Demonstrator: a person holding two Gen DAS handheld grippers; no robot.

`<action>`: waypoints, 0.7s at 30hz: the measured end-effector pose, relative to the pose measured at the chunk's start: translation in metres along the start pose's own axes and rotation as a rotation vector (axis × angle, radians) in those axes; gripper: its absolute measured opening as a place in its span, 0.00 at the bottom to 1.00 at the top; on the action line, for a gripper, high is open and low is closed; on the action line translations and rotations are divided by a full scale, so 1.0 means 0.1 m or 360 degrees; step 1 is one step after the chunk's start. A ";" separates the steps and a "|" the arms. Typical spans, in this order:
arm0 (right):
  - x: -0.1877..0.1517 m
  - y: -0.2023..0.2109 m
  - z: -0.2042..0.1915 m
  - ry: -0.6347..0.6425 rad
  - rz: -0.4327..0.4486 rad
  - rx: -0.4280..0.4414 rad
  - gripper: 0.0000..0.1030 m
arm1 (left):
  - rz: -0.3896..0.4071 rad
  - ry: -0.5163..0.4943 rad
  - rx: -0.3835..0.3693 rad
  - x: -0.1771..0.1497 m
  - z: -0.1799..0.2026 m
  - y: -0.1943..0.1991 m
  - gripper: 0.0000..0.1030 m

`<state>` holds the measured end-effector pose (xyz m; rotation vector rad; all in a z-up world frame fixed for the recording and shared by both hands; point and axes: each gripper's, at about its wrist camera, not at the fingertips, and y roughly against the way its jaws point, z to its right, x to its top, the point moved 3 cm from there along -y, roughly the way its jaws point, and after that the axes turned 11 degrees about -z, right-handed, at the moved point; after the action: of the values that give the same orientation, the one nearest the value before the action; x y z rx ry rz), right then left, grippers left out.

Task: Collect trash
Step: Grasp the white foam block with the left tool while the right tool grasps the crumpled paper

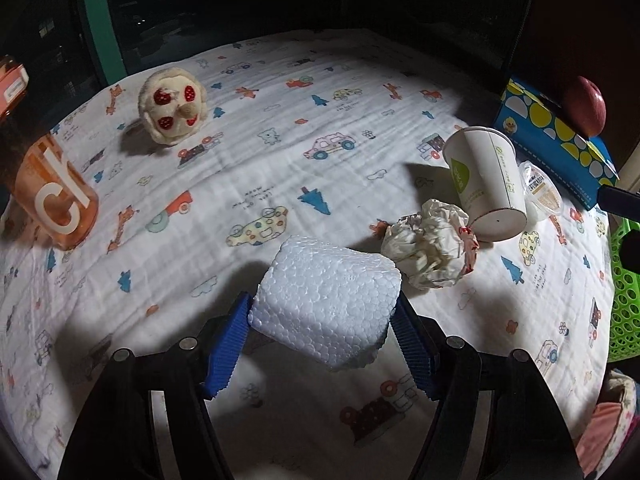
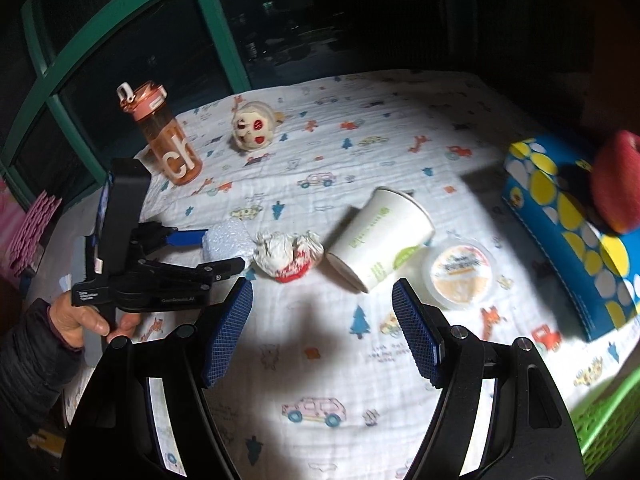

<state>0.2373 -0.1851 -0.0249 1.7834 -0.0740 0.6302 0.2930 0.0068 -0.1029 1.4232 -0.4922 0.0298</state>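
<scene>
A white foam block (image 1: 324, 300) sits between the blue pads of my left gripper (image 1: 322, 304), which is shut on it with both pads pressing its sides. It hangs just above the patterned cloth (image 1: 280, 140). To its right lie a crumpled paper wad (image 1: 432, 248), a white paper cup (image 1: 486, 180) on its side, and a small lidded plastic tub (image 1: 542, 194). In the right wrist view my right gripper (image 2: 322, 292) stands open with nothing between its pads, hovering in front of the cup (image 2: 380, 248) and the tub (image 2: 460, 276). The wad (image 2: 286, 254) lies left of the cup.
An orange water bottle (image 2: 168, 144) and a plush toy (image 1: 172, 108) stand at the far left. A blue tissue box (image 2: 568, 232) with a red apple (image 2: 616, 180) on it lines the right side. A green basket (image 1: 626, 300) sits off the right edge. A hand (image 2: 80, 320) holds the left gripper.
</scene>
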 end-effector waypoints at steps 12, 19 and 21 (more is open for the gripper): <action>0.19 -0.69 -0.43 0.0198 -0.0146 0.0035 0.70 | 0.0035 0.0225 0.0055 -0.27 -0.60 0.23 0.65; 0.29 -1.02 -0.50 0.0229 -0.0203 -0.0065 0.69 | 0.0027 0.0272 0.0043 -0.34 -0.69 0.21 0.65; 0.31 -1.11 -0.49 0.0227 -0.0228 -0.0107 0.68 | 0.0023 0.0278 0.0032 -0.35 -0.69 0.20 0.65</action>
<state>0.2856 -0.0976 -0.0995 1.6579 0.1277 0.6421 0.2771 0.0852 -0.1009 1.4224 -0.3585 0.1698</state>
